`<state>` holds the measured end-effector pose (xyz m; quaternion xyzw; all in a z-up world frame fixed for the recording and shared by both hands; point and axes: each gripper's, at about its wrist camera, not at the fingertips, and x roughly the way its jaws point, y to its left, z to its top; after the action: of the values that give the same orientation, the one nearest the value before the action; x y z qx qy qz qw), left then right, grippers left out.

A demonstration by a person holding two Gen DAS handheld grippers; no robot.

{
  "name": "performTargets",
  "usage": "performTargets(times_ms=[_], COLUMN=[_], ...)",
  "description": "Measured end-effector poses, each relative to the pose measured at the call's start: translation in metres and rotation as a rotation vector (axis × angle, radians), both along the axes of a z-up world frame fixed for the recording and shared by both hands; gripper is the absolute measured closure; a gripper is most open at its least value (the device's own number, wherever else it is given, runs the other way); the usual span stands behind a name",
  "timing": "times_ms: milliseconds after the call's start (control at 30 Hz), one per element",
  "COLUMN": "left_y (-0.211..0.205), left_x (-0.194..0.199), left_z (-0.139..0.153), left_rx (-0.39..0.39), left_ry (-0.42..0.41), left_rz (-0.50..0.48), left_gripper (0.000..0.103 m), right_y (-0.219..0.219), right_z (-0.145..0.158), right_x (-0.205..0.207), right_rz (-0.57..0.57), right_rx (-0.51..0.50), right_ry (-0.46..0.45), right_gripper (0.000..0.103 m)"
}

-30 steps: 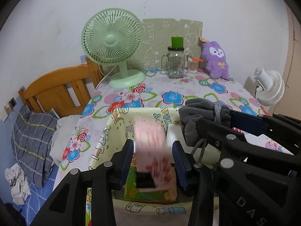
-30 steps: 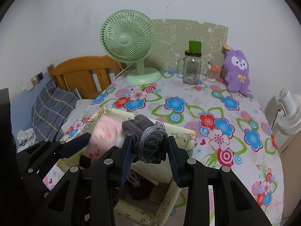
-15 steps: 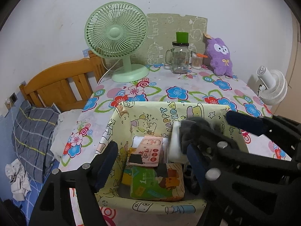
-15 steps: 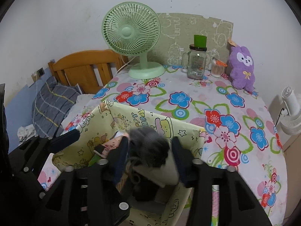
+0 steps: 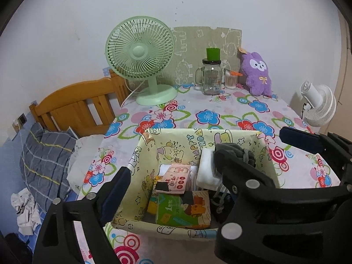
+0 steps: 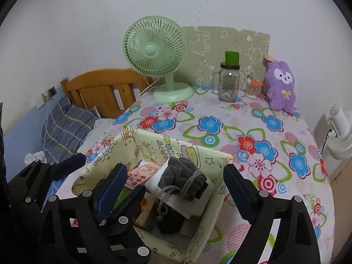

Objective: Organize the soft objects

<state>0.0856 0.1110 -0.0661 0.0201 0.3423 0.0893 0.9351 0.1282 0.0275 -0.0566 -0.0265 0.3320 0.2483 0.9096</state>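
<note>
Grey bundled cloth (image 6: 182, 176) with braided cord lies in fabric bin (image 6: 211, 211).

A home bedroom: wooden bed headboard (image 5: 74, 107), plaid pillow (image 5: 46, 156), floral-clothed table (image 5: 220, 114), desk fan (image 5: 143, 59).

A pale yellow fabric storage box printed with cartoon animals (image 6: 169, 147) holds a dark grey drawstring cloth bundle (image 6: 182, 176), a pink tissue pack (image 5: 177, 177) and a green tissue pack (image 5: 176, 211). The tablecloth (image 6: 253, 132) is white with blue, red and pink flowers.
</note>
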Motion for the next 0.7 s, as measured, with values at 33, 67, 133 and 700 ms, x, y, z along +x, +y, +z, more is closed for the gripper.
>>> performTargets(times_ms=[33,67,133,700], left_y=[-0.002,-0.004,-0.010,-0.043], left_x=[-0.002,-0.003,-0.006,-0.024], left_z=[0.002,0.004,0.009,0.033], left_rx=[0.004,0.009,0.026,0.006], left_ry=[-0.008,-0.017,-0.037,-0.107], left_rz=[0.002,0.003,0.000,-0.024], left_gripper=[0.008,0.007,0.005,0.000], right_y=[-0.002,-0.004,-0.009,-0.060], right_z=[0.002,0.004,0.009,0.038], right_x=[-0.001,-0.002,-0.005,-0.032], right_rz=[-0.002,-0.005,-0.008,-0.065], right_rx=[0.002,0.004,0.008,0.028], right_ry=[-0.005,-0.013,-0.030,-0.125], right_gripper=[0.010,0.010,0.009,0.008])
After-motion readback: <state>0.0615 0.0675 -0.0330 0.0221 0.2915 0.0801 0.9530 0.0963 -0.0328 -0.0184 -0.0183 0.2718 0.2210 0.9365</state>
